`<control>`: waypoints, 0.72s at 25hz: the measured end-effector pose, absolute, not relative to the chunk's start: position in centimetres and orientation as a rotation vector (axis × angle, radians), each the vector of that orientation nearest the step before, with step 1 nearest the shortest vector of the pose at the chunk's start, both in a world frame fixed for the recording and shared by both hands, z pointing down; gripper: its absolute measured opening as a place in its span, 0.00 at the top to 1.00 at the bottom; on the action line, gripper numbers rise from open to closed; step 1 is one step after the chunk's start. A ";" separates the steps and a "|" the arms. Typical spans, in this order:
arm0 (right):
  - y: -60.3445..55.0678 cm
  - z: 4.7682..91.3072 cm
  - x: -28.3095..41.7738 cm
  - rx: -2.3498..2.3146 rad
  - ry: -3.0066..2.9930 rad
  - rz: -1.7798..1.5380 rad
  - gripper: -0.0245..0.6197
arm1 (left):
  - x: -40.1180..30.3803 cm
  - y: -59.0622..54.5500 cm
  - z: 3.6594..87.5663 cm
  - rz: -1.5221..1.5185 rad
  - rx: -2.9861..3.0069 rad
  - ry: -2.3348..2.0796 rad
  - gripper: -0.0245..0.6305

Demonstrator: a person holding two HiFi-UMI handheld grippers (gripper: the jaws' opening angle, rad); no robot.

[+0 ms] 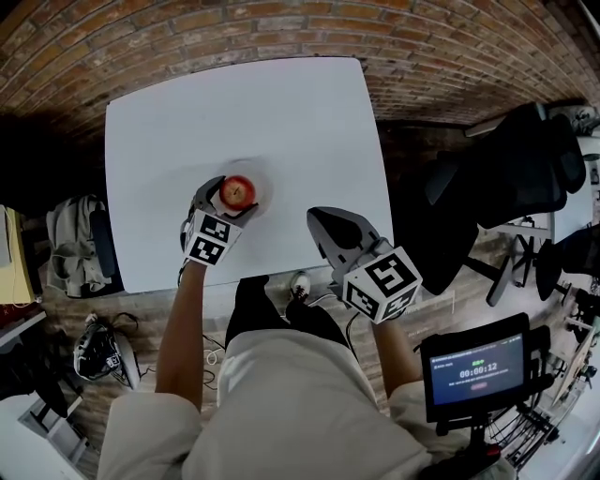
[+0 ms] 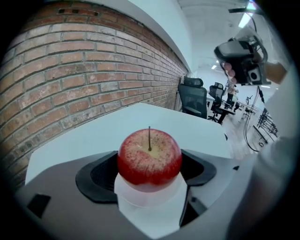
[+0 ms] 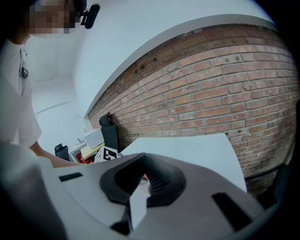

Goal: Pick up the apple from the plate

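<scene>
Glossy apple [image 2: 149, 157], matt table [image 1: 281, 112], rough brick wall [image 2: 70, 70].

Bright overhead light washes out the white table [image 1: 281, 112]; fisheye edges darken.

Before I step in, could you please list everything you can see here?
table: one, white, centre, against the wall
plate: one, white, near the table's front edge
apple: one, red, on the plate
brick wall: one, reddish brown, behind the table
office chairs: at least two, black, on the floor to the right
screen: one, black with a lit display, lower right
garment: one, grey, on the left beside the table
left gripper: one, grey and black, jaws against the apple's sides
right gripper: one, grey and black, jaws together, empty, over the table's front edge
</scene>
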State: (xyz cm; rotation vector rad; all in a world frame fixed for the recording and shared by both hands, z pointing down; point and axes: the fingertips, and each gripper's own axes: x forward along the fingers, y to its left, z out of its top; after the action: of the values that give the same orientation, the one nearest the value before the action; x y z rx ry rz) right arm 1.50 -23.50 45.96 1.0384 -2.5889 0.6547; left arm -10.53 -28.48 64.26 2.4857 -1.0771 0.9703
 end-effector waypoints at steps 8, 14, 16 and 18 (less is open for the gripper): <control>-23.5 44.2 1.1 1.027 -2.633 0.595 0.96 | -10.7 -27.8 61.2 0.897 2.507 -1.124 0.35; -23.5 43.0 0.6 1.005 -2.670 0.552 0.96 | -11.1 -27.4 58.5 0.877 2.536 -1.186 0.35; -23.3 42.5 0.3 0.994 -2.684 0.536 0.96 | -11.3 -27.1 57.5 0.865 2.539 -1.204 0.35; -23.3 42.0 0.1 0.986 -2.696 0.518 0.96 | -11.6 -26.9 56.6 0.853 2.543 -1.215 0.35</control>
State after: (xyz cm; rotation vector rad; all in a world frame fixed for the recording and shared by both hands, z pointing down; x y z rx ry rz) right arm 0.05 -23.31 41.96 0.9860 -2.6961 0.5180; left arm -11.57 -26.91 56.58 2.5430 -1.2146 0.8529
